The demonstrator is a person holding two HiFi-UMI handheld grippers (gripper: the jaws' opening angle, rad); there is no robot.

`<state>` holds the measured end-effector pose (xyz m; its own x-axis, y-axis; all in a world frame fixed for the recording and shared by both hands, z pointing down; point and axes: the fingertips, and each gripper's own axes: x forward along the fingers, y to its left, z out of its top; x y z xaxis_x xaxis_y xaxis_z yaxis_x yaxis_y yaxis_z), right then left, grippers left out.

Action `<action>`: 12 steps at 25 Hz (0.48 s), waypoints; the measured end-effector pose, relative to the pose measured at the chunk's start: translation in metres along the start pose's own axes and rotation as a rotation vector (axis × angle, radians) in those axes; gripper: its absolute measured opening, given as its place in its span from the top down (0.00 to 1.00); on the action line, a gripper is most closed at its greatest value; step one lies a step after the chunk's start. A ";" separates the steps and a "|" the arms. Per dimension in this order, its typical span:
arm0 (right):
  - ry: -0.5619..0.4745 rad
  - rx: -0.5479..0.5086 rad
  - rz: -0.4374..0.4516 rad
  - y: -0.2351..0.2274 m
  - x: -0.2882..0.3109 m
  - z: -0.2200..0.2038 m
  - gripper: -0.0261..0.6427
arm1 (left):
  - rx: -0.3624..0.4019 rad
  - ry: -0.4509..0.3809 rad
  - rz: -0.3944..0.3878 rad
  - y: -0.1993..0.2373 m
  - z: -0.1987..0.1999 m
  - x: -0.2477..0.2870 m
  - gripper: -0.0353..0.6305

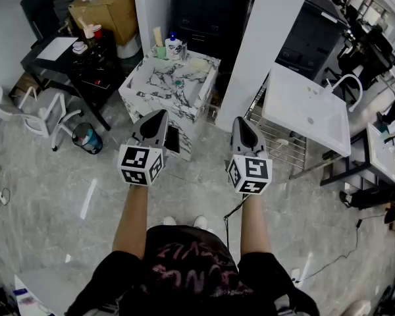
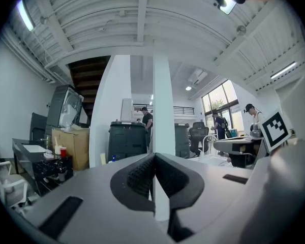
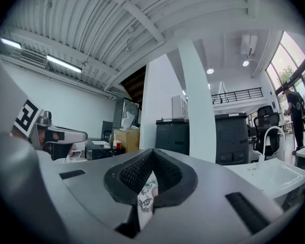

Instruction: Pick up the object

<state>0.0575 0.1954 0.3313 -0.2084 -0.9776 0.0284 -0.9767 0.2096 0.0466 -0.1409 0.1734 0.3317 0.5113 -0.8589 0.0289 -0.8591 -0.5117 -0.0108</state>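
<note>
The left gripper (image 2: 153, 156) has its jaws pressed together with nothing between them, and it is held level. The right gripper (image 3: 152, 151) is level too. Its jaws meet at the tips and hold nothing; only a sliver of marble pattern shows through the gap below them.

In the head view the left gripper (image 1: 160, 113) and right gripper (image 1: 241, 120) sit side by side, apart from each other. Each is carried on an outstretched forearm, with its marker cube nearest the person. Both point towards a marble-patterned worktop (image 1: 159, 89) that stands just ahead of them on the pale stone floor (image 1: 66, 196); neither gripper touches it.

The things to be picked from lie on that worktop. A white bottle (image 1: 173, 45) stands at its far edge, and a small green thing (image 1: 178, 83) lies near its middle, with other small items by the bottle. Which of them is the task's object cannot be told.

To the right of the worktop rises a white pillar (image 1: 266, 38), and beyond it stands a white sink unit (image 1: 303, 107) over a wire rack. To the left are a black desk (image 1: 69, 64), a cardboard box (image 1: 108, 5) and a white chair (image 1: 43, 110).
</note>
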 end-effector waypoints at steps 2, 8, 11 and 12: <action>-0.001 -0.002 0.002 -0.001 0.000 0.000 0.94 | 0.002 0.000 0.002 -0.001 0.001 0.000 0.93; 0.001 0.015 0.005 -0.007 0.002 -0.003 0.94 | 0.003 0.007 0.006 -0.004 -0.003 0.002 0.93; -0.001 0.016 0.001 -0.011 0.002 -0.004 0.94 | -0.002 0.012 0.006 -0.006 -0.005 0.005 0.92; -0.004 0.016 -0.002 -0.012 0.002 -0.005 0.94 | -0.003 0.014 0.006 -0.007 -0.006 0.005 0.92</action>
<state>0.0691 0.1907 0.3356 -0.2071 -0.9780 0.0246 -0.9777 0.2078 0.0307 -0.1327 0.1724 0.3376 0.5059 -0.8615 0.0426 -0.8621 -0.5066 -0.0075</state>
